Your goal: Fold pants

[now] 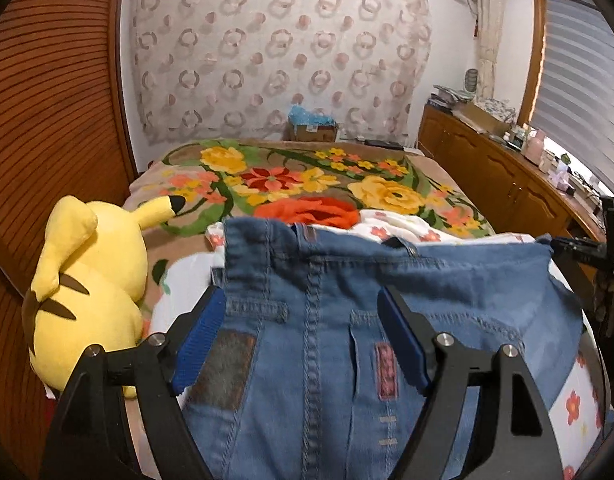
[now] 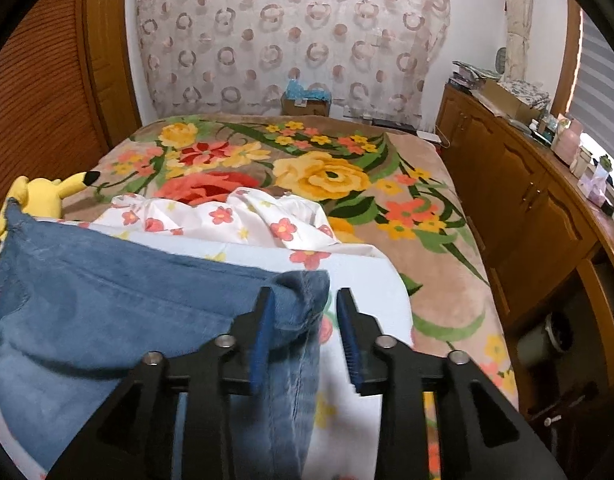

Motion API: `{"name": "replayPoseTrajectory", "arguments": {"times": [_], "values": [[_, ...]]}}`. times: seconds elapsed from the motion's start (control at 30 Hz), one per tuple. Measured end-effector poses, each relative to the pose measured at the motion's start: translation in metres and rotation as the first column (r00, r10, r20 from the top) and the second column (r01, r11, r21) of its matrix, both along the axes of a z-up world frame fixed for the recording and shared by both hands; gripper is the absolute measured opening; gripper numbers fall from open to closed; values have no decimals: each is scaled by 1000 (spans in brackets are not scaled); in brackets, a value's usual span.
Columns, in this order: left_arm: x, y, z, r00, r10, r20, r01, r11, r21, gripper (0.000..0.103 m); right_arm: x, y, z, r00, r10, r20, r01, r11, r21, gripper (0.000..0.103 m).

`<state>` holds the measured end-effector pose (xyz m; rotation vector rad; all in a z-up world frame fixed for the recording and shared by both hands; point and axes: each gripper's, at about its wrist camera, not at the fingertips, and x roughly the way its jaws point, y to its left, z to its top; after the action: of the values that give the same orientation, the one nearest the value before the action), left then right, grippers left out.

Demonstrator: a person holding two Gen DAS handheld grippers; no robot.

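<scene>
— Floral brown plush blanket covers the bed; on it lies a white flowered sheet, and on that the blue denim pants.

— And your tongs?

— My left gripper is spread wide over the waistband. My right gripper is apart around one corner, not pinching. If I lift now, it may slip out, I think.

Each hand-held gripper, left and right, is showing black angular linkages, silver screws and ribbed blue finger pads.
</scene>
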<state>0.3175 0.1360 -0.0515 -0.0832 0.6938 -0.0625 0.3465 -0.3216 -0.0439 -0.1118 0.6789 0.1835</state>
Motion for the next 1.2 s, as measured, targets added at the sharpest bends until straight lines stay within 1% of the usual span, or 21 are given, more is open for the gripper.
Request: {"name": "replayPoseTrajectory", "arguments": {"times": [0.1,0.3,0.47,0.57,0.67,0.73,0.87,0.97,1.0,1.03,1.07,1.1,1.13,1.2], "values": [[-11,-6,-6,1000,-12,-18,12,1000,4,79,-17,-6,1,1000,15,-4,-15,1000,15,36],[-32,-24,-17,998,-50,-39,51,999,16,79,-56,-16,-7,997,63,-51,-62,998,26,36],[-46,-41,-31,994,-84,-63,85,996,26,79,-78,-26,-15,993,77,-92,-74,997,39,36],[-48,-47,-44,991,-95,-93,97,995,22,79,-82,-32,-24,990,73,-119,-69,997,41,36],[-47,-51,-57,988,-100,-118,104,994,27,79,-78,-35,-34,986,52,-159,-48,998,28,36],[-47,-54,-63,987,-107,-123,112,993,35,79,-74,-38,-38,982,49,-180,-41,998,48,36],[-47,-61,-69,984,-116,-135,125,990,58,79,-72,-40,-37,981,52,-185,-38,996,76,36],[-45,-63,-75,981,-115,-156,126,990,60,79,-72,-37,-40,978,83,-191,-69,994,79,36],[-44,-62,-75,981,-116,-156,126,991,54,79,-74,-37,-40,978,85,-192,-73,995,73,33],[-44,-61,-74,981,-117,-157,126,991,47,79,-75,-36,-40,977,93,-190,-81,994,69,19],[-43,-61,-75,980,-117,-160,126,991,45,79,-74,-33,-37,977,98,-187,-87,994,67,14],[-43,-61,-76,980,-117,-163,126,991,44,79,-75,-32,-35,979,100,-176,-91,994,63,13],[-43,-61,-76,979,-117,-165,126,991,45,79,-78,-30,-31,982,104,-160,-95,994,61,9],[-42,-62,-76,979,-116,-166,126,991,49,79,-88,-32,-19,990,101,-102,-96,994,56,6]]}}
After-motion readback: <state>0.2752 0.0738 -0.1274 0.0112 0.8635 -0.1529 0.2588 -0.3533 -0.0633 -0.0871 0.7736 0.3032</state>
